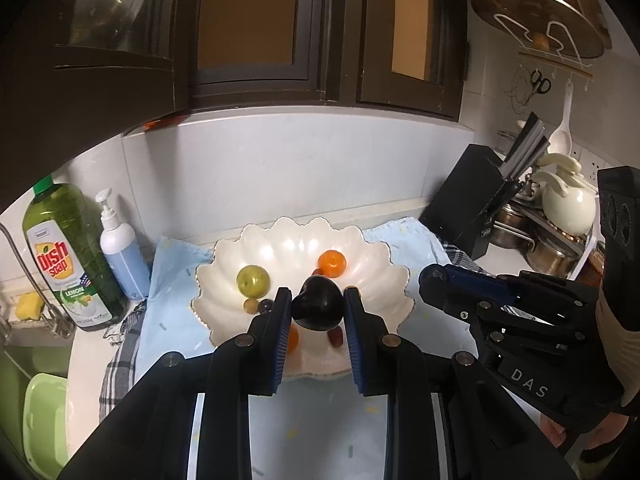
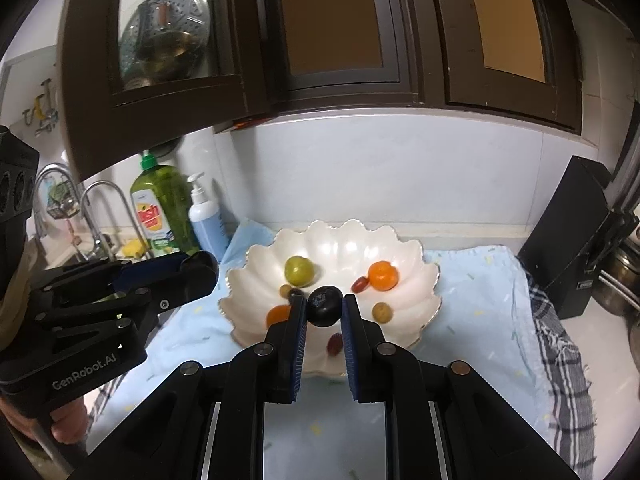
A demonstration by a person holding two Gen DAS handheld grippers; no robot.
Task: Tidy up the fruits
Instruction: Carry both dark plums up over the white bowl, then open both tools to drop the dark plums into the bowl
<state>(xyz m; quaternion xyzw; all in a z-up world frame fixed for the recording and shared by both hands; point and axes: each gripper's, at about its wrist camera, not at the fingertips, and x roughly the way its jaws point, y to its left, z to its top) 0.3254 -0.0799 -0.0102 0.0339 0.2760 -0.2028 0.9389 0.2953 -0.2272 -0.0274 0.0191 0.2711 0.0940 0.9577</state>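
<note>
2 hand-held grippers, left gripper [image 1: 318,300] and right gripper [image 2: 323,306], each pinch 1 dark plum, left plum [image 1: 318,307], right plum [image 2: 324,306], above the white scalloped bowl [image 2: 416,264], seemingly for sorting.

Pearly white bowl [image 2: 416,276], blue cloth [image 2: 480,304]

"Dish soap LEMON" on green bottle [image 1: 68,256]; "DAS", "GenRobot.AI" on hand-held grippers
</note>
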